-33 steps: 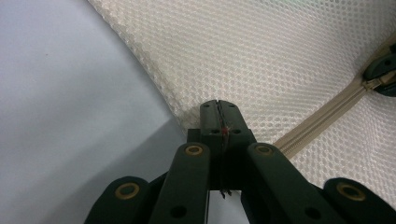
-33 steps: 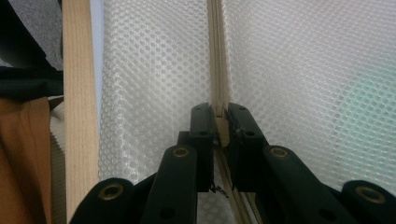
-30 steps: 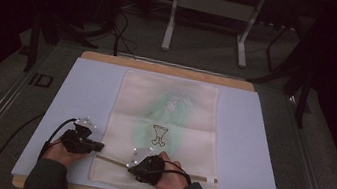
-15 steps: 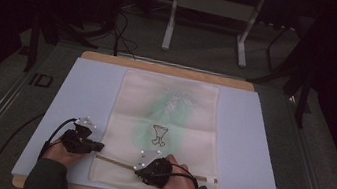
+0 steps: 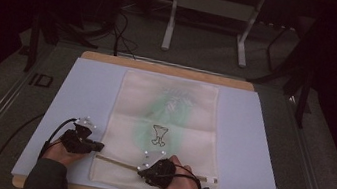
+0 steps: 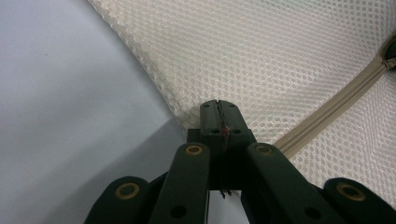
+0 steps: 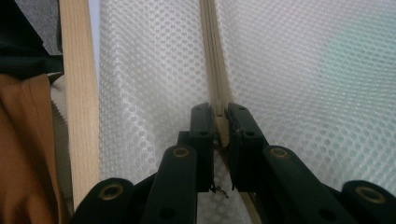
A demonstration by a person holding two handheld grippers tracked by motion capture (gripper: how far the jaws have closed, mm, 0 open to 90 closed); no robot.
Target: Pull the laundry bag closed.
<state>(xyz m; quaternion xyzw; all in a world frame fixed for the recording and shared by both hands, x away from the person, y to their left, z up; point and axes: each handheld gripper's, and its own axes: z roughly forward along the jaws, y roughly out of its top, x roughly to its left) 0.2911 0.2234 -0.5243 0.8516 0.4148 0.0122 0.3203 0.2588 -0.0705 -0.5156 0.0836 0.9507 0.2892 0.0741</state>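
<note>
**Mesh bag pinned at its near end**

Cream mesh bag [image 5: 164,124] lies flat mid-table [image 5: 254,153], long axis running away from the person, zipper [image 5: 118,161] across the near end. Left gripper [image 6: 218,108] is clamped on the bag's near-left corner; right gripper [image 7: 219,114] pinches the zipper, jaws nearly closed.

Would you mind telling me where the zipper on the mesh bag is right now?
In the high view the zipper runs across the near end of the mesh bag, stretching between the left gripper and the right gripper, close to the table's front edge.
</note>
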